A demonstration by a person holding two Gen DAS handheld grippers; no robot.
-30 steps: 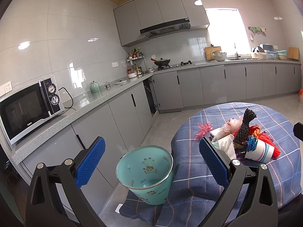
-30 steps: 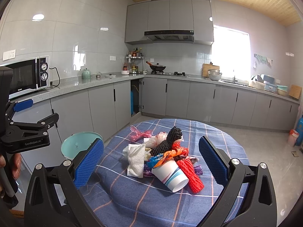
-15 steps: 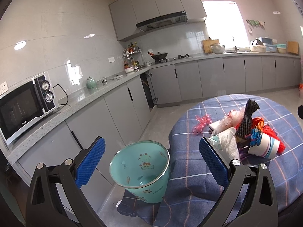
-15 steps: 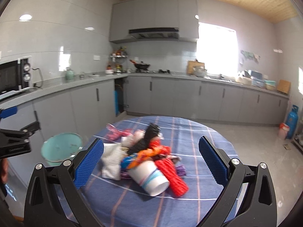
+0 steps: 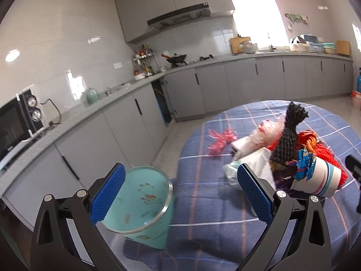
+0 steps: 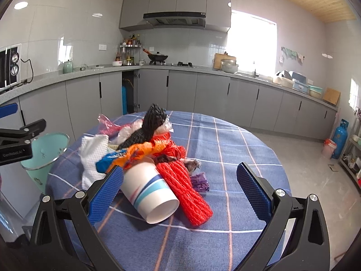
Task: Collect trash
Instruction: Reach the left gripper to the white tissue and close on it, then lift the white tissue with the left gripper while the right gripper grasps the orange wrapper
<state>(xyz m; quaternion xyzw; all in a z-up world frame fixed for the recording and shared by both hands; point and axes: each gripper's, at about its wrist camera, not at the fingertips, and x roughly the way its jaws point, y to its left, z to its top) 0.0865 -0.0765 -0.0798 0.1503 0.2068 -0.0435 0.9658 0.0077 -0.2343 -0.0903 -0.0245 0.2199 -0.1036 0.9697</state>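
Your right gripper (image 6: 179, 189), jaws wide and empty, is nearer: the cup (image 6: 150, 195) lies on the tabletop (image 6: 237, 149) just ahead, mouth toward you, bin (image 6: 46, 155) far left

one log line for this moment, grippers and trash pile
left gripper: open, empty, by teal bin | right gripper: open, empty, at paper cup | trash pile: on table, uncollected

a home kitchen: grey cabinets (image 6: 209, 92), range hood (image 6: 174, 19), wok (image 6: 159, 57), microwave (image 5: 19, 122).
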